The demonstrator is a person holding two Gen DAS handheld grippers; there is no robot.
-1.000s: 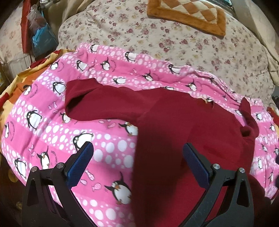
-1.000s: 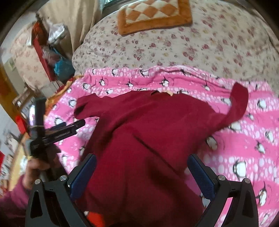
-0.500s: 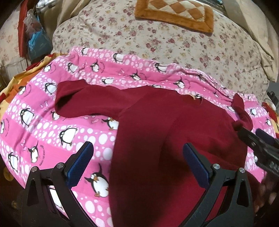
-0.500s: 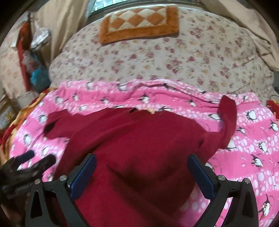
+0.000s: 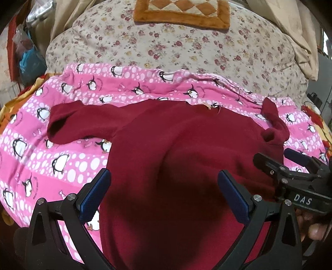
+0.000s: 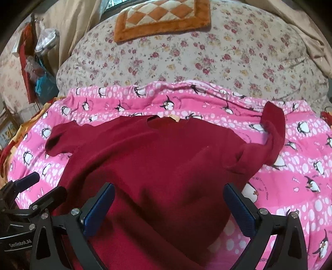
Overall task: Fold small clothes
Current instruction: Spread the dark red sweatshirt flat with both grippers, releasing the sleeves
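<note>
Shirt: a dark red shirt point(image 5: 186, 149) is lying spread on the pink penguin blanket point(image 5: 62, 162), neck hole point(image 6: 164, 123) pointing away from the cameras, hem running out of the frame below both grippers.
Left sleeve: it is stretching flat across the blanket towards the left, its cuff point(image 5: 57, 126) gaping open.
Right sleeve: it is lying bunched and folded back on itself point(image 6: 267, 141) near the blanket's right side, its end sticking up.
Tag: a small tan tag point(image 6: 174, 118) is showing at the far edge of the neck hole.
Left gripper point(image 5: 164, 195): it is hanging over the lower body of the shirt with its jaws standing wide apart and nothing between them; the blue pads point(image 5: 233, 196) are not pinching any cloth.
Right gripper point(image 6: 169, 207): it is hanging over the lower middle of the shirt, jaws likewise spread wide and holding nothing.
Spacing: the two grippers are sitting side by side, each showing at the edge of the other's view.
Hand: fingers point(image 5: 311, 226) are wrapping the right gripper's handle at the left view's right edge.
Bed: a floral cover point(image 6: 207, 62) is lying beyond the blanket, with an orange checked cushion point(image 6: 164, 16) resting on it at the far side.
Clutter: bags and red items point(image 6: 37, 66) are hanging at the far left.
</note>
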